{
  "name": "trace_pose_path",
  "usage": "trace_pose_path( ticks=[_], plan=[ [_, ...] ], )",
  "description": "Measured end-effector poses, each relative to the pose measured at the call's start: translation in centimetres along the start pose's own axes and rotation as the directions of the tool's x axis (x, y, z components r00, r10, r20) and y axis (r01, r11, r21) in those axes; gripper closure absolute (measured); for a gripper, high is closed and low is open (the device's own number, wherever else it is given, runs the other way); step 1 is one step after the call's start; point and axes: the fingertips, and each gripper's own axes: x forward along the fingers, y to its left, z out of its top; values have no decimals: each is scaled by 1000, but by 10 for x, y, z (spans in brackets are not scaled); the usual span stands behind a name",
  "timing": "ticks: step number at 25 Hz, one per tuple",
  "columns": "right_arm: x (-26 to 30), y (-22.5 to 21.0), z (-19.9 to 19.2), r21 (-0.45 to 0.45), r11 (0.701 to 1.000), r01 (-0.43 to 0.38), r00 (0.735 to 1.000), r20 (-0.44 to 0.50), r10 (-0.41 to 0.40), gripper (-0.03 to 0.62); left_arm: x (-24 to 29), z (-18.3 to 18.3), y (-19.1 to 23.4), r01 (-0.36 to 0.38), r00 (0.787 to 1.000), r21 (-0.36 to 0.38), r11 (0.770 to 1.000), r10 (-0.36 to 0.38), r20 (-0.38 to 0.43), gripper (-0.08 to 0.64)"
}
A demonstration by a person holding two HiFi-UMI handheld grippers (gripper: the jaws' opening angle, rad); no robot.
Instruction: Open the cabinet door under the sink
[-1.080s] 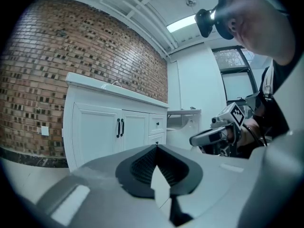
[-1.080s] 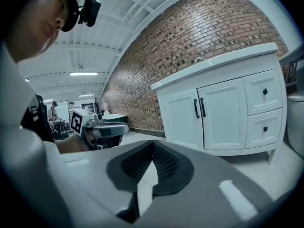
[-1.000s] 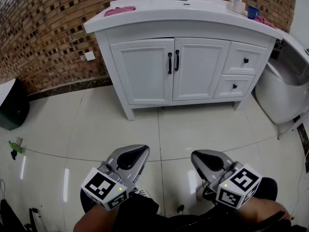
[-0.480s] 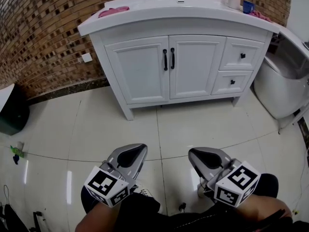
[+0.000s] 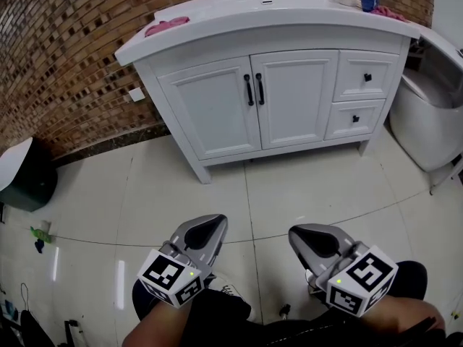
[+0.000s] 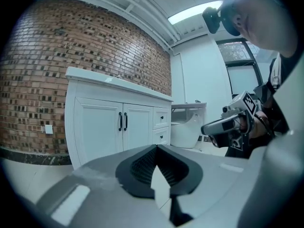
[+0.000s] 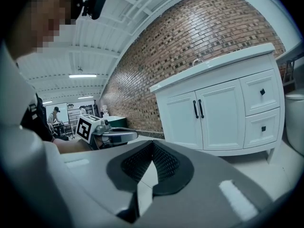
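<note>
Cabinet door (image 5: 215, 107) shut, far from left hand-held gripper (image 5: 215, 224) and right hand-held gripper (image 5: 300, 236), both closed, empty.

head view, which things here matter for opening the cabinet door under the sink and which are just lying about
For the job:
cabinet doors
black handles
left tongs, shut, empty
right tongs, shut, empty

Just lying about:
pink cloth
blue cup
drawers
dark bin

The left gripper (image 5: 215, 220) and right gripper (image 5: 294, 232) have grey shells and black ribbed fingers (image 6: 142, 165). Each bears a white, black-marked cube (image 5: 171, 278).
</note>
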Motion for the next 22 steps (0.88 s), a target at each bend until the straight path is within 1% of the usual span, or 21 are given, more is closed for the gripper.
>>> trace_pose_path(
  ticks=[4, 8, 13, 16, 18, 22],
  plan=[
    [-3, -3, 1, 11, 1000, 3, 1000, 13, -3, 584, 10, 13, 9, -12, 1000, 5, 1000, 12, 18, 554],
    [-8, -2, 9, 9, 1000, 2, 999, 38, -2, 584, 26, 36, 27, -28, 999, 12, 1000, 28, 40, 554],
    [-13, -4, 13, 9, 1000, -9, 998, 57, 8, 584, 58, 87, 59, -81, 991, 77, 994, 72, 112, 554],
    [-18, -11, 10, 24, 1000, 1, 998, 55, -2, 584, 85, 107, 67, -85, 989, 98, 992, 72, 133, 552],
    [-21, -18, 8, 33, 999, 12, 999, 52, -13, 584, 104, 114, 70, -86, 988, 112, 990, 70, 139, 525],
    [-27, -35, 1, 63, 997, 46, 998, 46, -49, 584, 138, 110, 76, -85, 990, 124, 989, 70, 119, 521]
  ],
)
